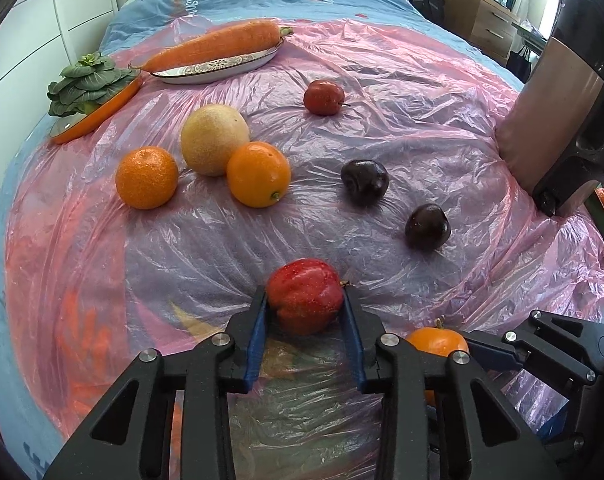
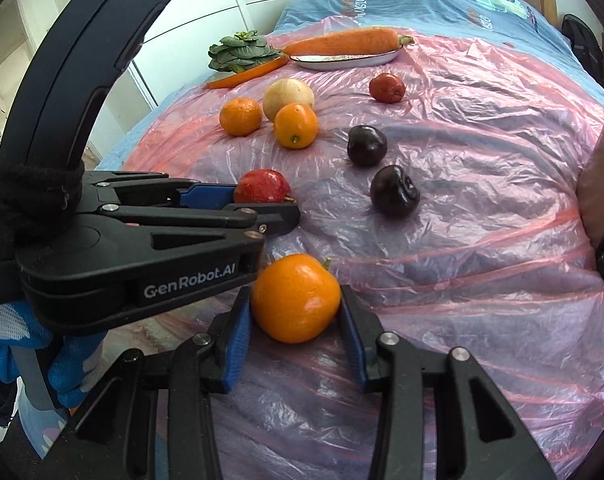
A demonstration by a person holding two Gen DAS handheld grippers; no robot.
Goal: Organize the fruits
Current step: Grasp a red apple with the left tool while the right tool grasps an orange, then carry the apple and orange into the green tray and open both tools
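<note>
Two claws, two fruits: your left claw [image 1: 305, 300] is clamped on the red apple [image 1: 304, 295], and your right claw [image 2: 295, 310] has its blue pads against the sides of the orange persimmon-like fruit [image 2: 295, 297], gripping it. Both fruits sit low on the pink plastic sheet [image 1: 422, 128] that covers the bed, nearest you, with the two claws just beside each other.

Lift both straight up before you swing either one sideways; the claws are close enough that a sideways pull could knock one fruit against the other claw. The sheet is loose and crinkled, so rise slowly and check it is not pinched under a pad.

The pads look to sit near the widest part of each fruit, which should hold. Keep the squeeze steady, since smooth round skin is likely to slip if you relax.

Farther up the bed lie two oranges [image 1: 146, 177], a pale melon [image 1: 214, 140], two dark plums [image 1: 364, 182] and a small red fruit [image 1: 324, 97]; carry over them, not through them
</note>
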